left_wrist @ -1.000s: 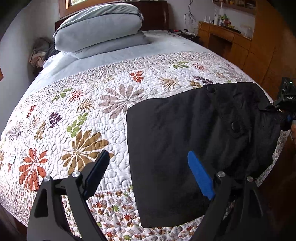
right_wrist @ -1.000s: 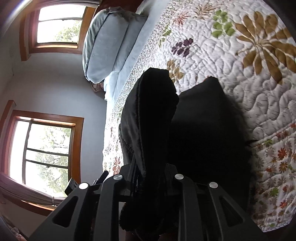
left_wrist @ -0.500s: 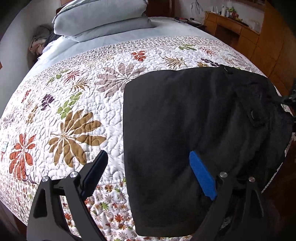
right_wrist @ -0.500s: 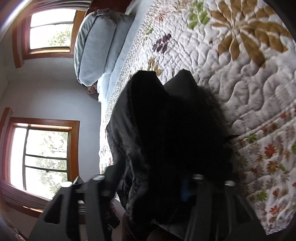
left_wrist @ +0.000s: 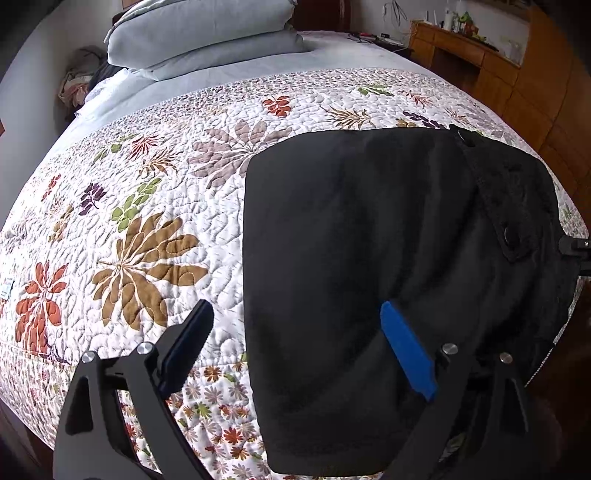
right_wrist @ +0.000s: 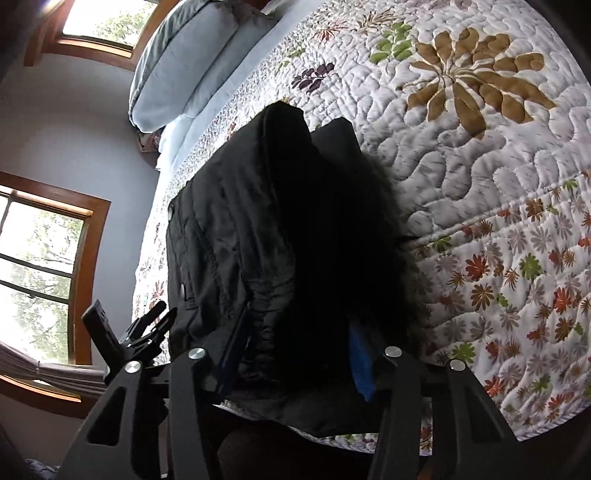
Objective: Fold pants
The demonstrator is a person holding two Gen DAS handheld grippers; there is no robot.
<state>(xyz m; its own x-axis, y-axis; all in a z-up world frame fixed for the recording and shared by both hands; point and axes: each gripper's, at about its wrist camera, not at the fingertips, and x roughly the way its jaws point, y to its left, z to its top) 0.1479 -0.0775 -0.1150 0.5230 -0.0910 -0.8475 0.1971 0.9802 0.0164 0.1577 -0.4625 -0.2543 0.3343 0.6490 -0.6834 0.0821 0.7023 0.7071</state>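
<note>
My left claw (left_wrist: 295, 332) is spread wide above the pants (left_wrist: 388, 240), its two fingers far apart, one over the quilt (left_wrist: 147, 221) just off the pants' left edge and the blue-padded one over the black cloth. It grips nothing. A second ago it hung higher and farther back; now it has come lower and closer, so the pants fill more of its view and the pillows (left_wrist: 207, 33) have slid toward the top edge.

My right claw (right_wrist: 291, 350) is the bigger change. A second ago its fingers were clamped on a raised ridge of the waistband. Now they stand apart with the bunched cloth lying loose between them, a blue pad (right_wrist: 360, 363) showing on one side. The ridge has sunk, and the waist end lies spread on the quilt at the bed's near edge.

The pants lie folded in a dark slab on the quilt, near its foot border of small flowers, well apart from the pillows. The waist end, with a round button (left_wrist: 511, 234), is on the side toward the wooden dresser (left_wrist: 461, 55).

At the quilt's far left edge sits a small white tag (left_wrist: 6, 286); its print is too small to read. The lettering seen earlier on my right claw's body is now out of the left view.
</note>
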